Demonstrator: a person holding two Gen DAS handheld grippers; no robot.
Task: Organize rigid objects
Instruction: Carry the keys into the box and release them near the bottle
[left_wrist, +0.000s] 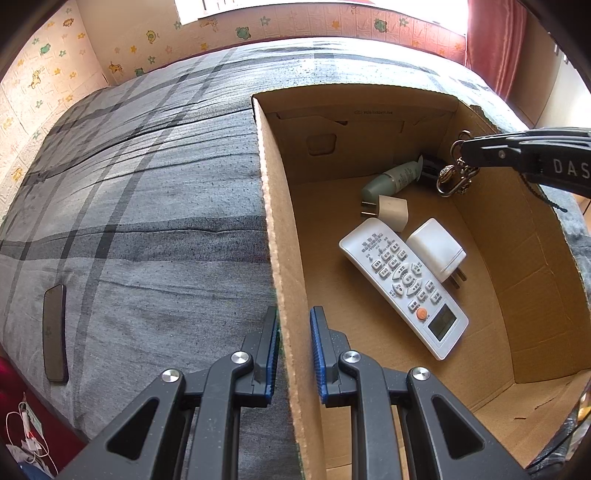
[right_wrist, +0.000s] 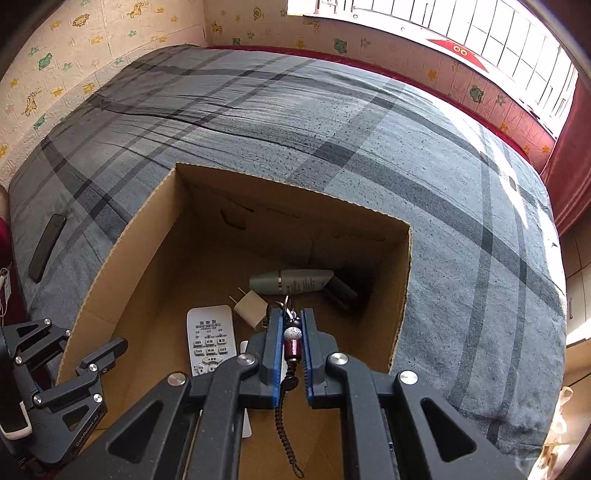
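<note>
a cardboard box (left_wrist: 280, 206) sits open on a bed (left_wrist: 147, 184) covered with a grey checked blanket. the left tool (left_wrist: 293, 350) straddles the near left wall of the box, one blue pad outside and one inside, closed on the cardboard edge.

the right tool (right_wrist: 293, 332) hangs over the box, its blue pads closed on a keychain (right_wrist: 293, 338): a small white ball and a dark red barrel show between the pads, metal rings stick out past the tips, and a braided cord dangles down toward the camera. in the left wrist view the same keychain (left_wrist: 456, 173) hangs from the tool's tip above the far right part of the box, clear of the floor of the box.

on the floor of the box lie a white remote control (left_wrist: 402, 284) with its screen end nearest the camera, a white charger (left_wrist: 437, 249) touching its right side, a smaller cream plug (left_wrist: 391, 210) just beyond them, and a pale green tube (left_wrist: 391, 179) near the far wall with a dark object (right_wrist: 341, 290) beside it that is too shadowed to tell.

a black phone (left_wrist: 55, 332) lies on the blanket near the left edge of the bed, well apart from the box.
</note>
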